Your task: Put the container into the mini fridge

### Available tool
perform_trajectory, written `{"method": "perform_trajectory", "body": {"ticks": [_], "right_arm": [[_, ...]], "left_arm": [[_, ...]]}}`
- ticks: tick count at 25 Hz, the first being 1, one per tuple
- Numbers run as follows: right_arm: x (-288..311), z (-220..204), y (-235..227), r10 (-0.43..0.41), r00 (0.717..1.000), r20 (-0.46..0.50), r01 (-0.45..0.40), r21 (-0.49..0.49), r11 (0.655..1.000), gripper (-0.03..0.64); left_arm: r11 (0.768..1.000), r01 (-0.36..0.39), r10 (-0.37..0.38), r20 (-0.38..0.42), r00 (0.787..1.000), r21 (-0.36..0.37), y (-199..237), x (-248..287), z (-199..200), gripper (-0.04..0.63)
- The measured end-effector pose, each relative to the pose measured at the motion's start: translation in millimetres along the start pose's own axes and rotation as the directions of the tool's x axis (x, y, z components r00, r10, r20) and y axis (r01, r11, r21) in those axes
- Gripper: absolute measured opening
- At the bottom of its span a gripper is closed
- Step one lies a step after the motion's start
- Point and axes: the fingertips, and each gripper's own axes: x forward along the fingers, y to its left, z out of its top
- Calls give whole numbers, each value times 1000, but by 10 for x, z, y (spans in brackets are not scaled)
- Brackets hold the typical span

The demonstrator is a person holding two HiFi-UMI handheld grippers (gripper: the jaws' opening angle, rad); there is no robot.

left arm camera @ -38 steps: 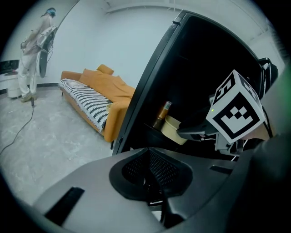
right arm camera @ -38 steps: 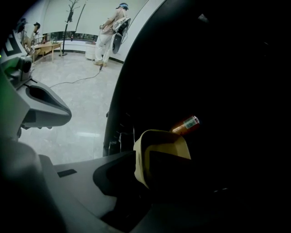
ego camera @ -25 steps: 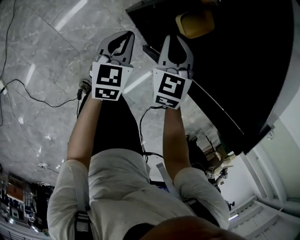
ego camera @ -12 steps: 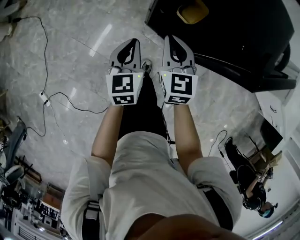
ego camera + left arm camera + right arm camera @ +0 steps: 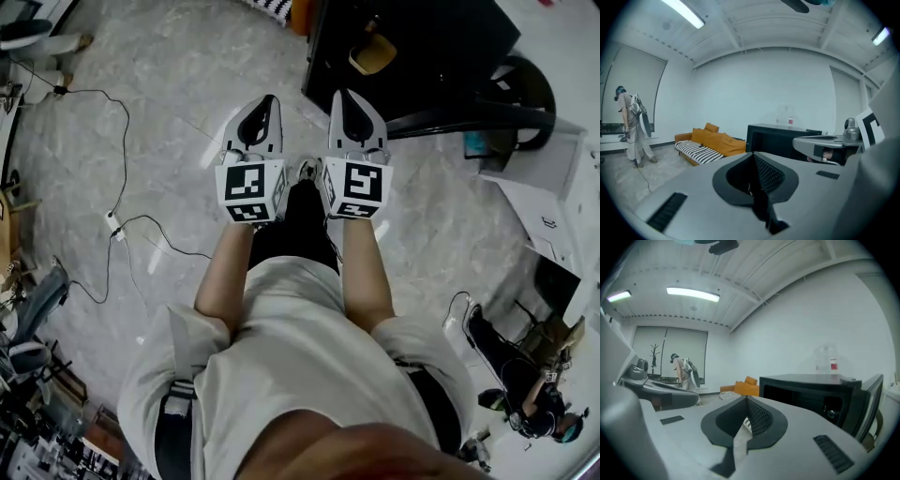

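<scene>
Container [image 5: 828,360] atop mini fridge [image 5: 811,392], well beyond right hand-held gripper [image 5: 746,403].

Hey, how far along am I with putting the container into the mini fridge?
Done: the mini fridge has its door open. In hand: nothing. The left gripper and right gripper are both shut and empty, side by side short of the fridge. Left: the container sits on top of the fridge, so grasping it and placing it inside are both ahead.

Facing a black mini fridge [image 5: 811,397] with the right gripper [image 5: 746,404], pressing its 2 jaws together. Showing 1 clear, red-labelled container [image 5: 828,363] on top.
</scene>
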Motion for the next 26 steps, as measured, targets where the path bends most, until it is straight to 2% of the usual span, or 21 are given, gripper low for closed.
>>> {"method": "perform_trajectory", "body": {"ticks": [6,10,14,18,23,26], "right_arm": [[-266,514,243,-23,998,66,29,-88,996,37],[-450,680,328,-34,994,102,45,-105,993,37],[-531,782,466,-18,994,112,28,-89,996,37],[-535,1027,621,-25,988,154,52,-176,983,37],[-498,1150,724,-2,984,176,33,-175,984,37],[-481,1206,818,19,984,179,13,-175,985,37]], "left_arm": [[998,56,-54,102,993,-14,-92,-352,415,12],[995,89,-95,142,985,48,-202,-489,604,12],[991,107,-119,173,978,74,-206,-640,750,12],[990,113,-129,197,972,89,-138,-719,866,12],[990,124,-137,216,967,70,-39,-686,977,12],[994,103,-109,221,969,40,105,-726,1034,12]]}}
